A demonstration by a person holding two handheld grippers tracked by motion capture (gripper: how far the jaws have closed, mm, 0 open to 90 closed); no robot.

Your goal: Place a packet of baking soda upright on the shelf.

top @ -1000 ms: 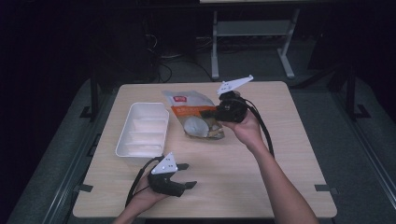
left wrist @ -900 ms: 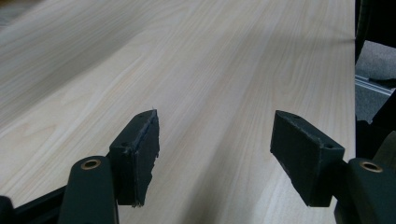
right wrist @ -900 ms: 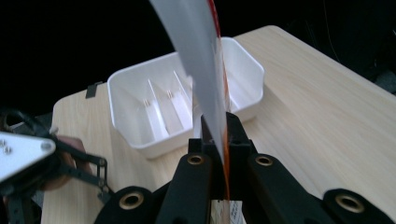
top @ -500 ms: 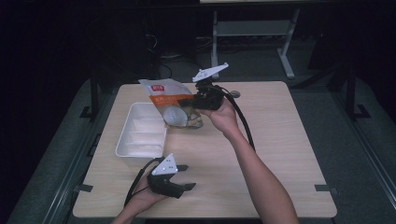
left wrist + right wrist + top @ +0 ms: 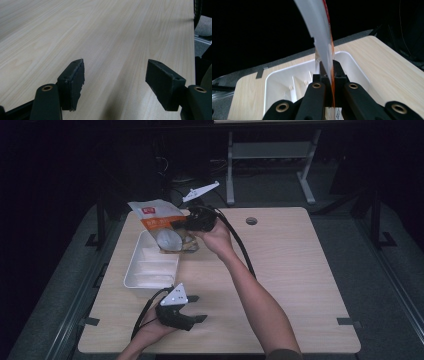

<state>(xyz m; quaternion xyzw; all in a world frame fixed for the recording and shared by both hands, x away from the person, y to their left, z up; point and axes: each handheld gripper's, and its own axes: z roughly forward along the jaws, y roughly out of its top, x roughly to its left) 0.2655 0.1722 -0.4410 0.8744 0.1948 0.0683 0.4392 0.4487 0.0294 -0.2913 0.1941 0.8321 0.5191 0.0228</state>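
Right gripper, clamped on snack bag, has carried it over the white tray; left gripper rests spread

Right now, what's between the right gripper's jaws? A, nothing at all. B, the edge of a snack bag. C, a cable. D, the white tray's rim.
B: in the right gripper view the right gripper has its jaws shut on the thin edge of the bag, which hangs above the tray; the high view shows the bag lifted over it.
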